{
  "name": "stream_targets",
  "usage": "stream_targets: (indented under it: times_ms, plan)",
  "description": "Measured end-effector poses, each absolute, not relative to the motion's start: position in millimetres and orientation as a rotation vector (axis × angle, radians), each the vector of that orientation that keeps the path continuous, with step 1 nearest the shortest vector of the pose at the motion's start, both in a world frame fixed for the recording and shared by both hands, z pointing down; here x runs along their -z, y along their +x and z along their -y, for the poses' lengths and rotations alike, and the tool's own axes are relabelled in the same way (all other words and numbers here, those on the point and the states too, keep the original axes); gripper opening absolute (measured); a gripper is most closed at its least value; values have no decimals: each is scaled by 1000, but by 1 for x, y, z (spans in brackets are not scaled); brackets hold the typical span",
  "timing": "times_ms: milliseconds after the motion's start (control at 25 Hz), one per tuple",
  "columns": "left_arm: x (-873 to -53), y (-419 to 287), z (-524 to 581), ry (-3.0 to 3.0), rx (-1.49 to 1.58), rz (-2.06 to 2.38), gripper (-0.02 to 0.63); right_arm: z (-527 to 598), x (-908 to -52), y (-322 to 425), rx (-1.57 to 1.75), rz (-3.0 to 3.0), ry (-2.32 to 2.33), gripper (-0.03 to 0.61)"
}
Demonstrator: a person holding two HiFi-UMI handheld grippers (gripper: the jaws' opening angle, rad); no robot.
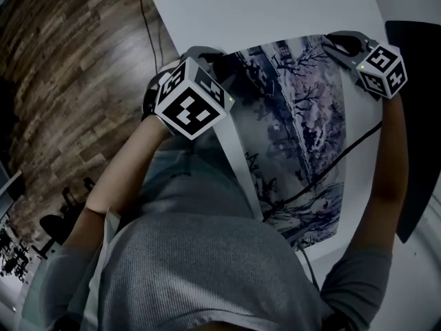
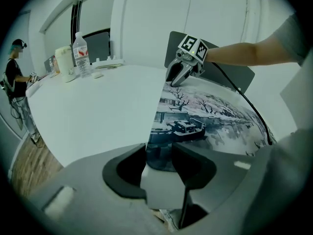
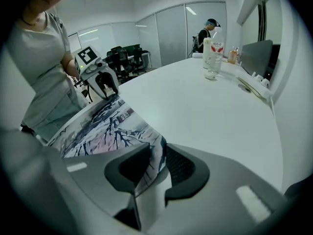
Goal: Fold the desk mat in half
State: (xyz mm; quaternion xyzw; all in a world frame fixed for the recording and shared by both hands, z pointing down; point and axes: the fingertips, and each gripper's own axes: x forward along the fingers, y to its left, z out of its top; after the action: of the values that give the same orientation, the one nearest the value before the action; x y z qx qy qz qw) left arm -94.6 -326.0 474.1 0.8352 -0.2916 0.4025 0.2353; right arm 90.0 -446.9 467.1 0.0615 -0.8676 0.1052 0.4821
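On the white surface [image 1: 275, 12], close along its near edge, the desk mat [image 1: 296, 116] lies print side up. It shows a wintry waterside scene of bare, blossom-tinted trees, buildings and a boat. Its long axis runs from the end at the top of the head view down toward the person's body, roughly parallel to the surface's edge. That far short end points away from the person, and both of its corners sit at the grippers.

The left gripper [image 2: 159, 147] has the corner nearest the surface's edge between its fingers. They stand part-way apart, and I cannot see the pads pressing on it. The right gripper [image 3: 157, 148] has the opposite corner of the same end curling up between its fingers. They are narrower, with a little of the ribbed pad face showing beside the mat.

A black cable [image 1: 331, 171] trails from the right gripper across the print. Each gripper's cube [image 1: 191, 101] carries black-and-white square patterns. Far across the surface stands a clear bottle [image 2: 80, 53], its red-and-white label too small to read.
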Motion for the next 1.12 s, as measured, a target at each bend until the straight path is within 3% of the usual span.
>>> stream_targets:
  times_ms: [160,480,1120]
  plan:
    - [-474,-99,332,2248,-1025,858,113,450,-465,91,-301,2182,181,86]
    - [-472,-96,328,2251,-996,869,45,441,-464,87,-224,2218,136,26]
    - [-426,-81,299,2432,-792,821,41,426,-434,94,-132,2233,105,25]
